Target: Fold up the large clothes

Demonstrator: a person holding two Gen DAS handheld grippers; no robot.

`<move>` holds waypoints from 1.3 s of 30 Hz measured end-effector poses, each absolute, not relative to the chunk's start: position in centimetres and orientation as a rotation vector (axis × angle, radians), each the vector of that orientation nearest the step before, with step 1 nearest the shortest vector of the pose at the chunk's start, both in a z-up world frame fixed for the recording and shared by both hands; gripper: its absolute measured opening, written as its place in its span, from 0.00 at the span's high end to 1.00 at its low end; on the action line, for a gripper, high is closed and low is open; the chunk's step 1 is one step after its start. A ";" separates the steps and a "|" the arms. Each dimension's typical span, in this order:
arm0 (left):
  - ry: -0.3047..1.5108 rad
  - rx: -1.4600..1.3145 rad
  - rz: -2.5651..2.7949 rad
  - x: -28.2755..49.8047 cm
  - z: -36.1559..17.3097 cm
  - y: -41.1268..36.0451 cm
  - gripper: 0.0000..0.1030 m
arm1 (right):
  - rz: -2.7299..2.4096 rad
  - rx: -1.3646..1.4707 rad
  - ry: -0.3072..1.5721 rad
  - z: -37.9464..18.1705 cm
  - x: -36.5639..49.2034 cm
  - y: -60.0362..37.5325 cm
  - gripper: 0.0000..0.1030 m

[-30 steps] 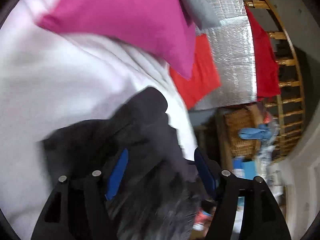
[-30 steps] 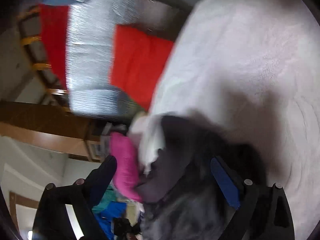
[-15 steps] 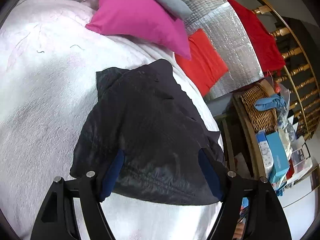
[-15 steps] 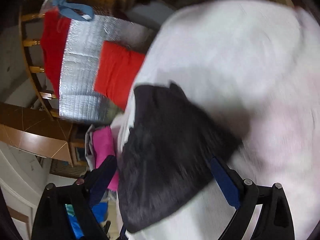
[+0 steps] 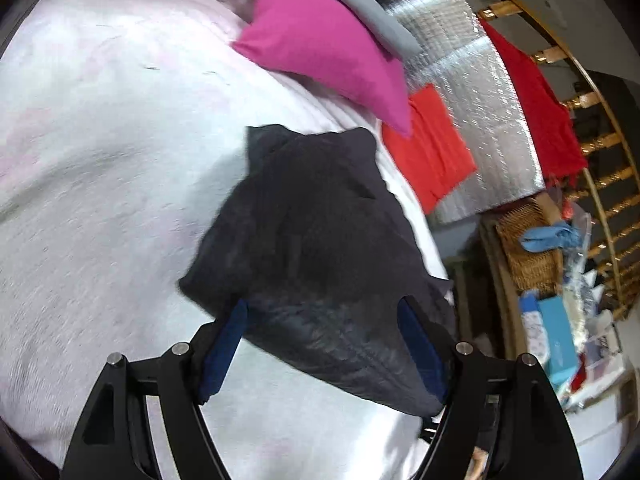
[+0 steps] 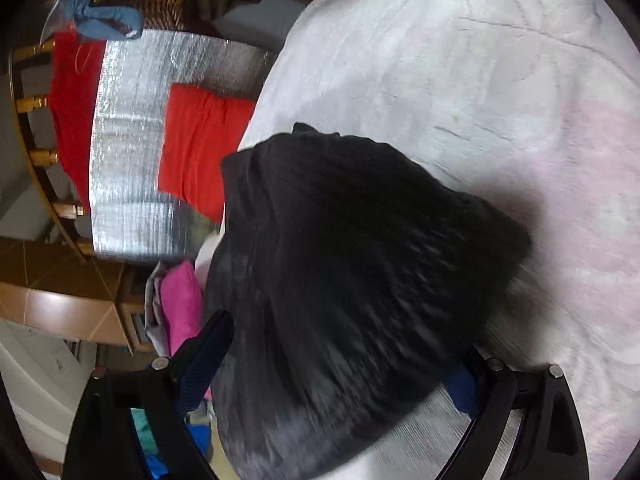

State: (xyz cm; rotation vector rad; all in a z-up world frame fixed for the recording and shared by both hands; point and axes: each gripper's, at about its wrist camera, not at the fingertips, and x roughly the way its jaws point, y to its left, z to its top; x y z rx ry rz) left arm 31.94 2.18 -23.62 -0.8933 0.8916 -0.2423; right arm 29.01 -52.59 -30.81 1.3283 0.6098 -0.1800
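Note:
A black quilted garment [image 5: 320, 240] lies folded in a thick bundle on the white and pale pink bedspread [image 5: 100, 160], near the bed's right edge. My left gripper [image 5: 324, 320] is open just in front of it. The bundle's near edge sits between the blue pads [image 5: 222, 346], and they do not squeeze it. In the right wrist view the same garment [image 6: 352, 280] is blurred and fills the middle. My right gripper [image 6: 344, 344] stands open around its near side. The cloth hides the right finger's tip; the left finger [image 6: 204, 356] is free beside it.
A pink pillow [image 5: 328, 52] and a grey cloth [image 5: 372, 20] lie at the bed's far end. Beside the bed a red cloth [image 5: 432, 152] lies on a silver foil mat [image 5: 480, 92]. Beyond these are a wooden railing with a red garment [image 5: 536, 108], a wicker basket [image 5: 524, 248] and boxes.
The garment, blurred and bunched close to both grippers a second ago, now lies flat as a folded bundle. The left view has drawn back from it; the right view has closed in.

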 end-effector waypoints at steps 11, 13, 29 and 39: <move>1.062 -1.071 -0.213 36.7 -28.0 1.8 0.14 | -0.260 1.219 0.637 -30.7 31.6 -51.7 0.42; 1.071 -1.151 -0.206 37.4 -28.8 2.4 0.13 | -0.258 1.213 0.637 -30.7 31.4 -51.6 0.45; 1.005 -0.804 -0.245 37.7 -25.4 3.2 0.57 | -0.192 1.069 0.685 -26.9 28.3 -48.2 0.62; 1.188 -0.864 -0.348 34.3 -27.7 8.4 0.34 | -0.100 1.090 0.922 -28.1 25.0 -48.7 0.35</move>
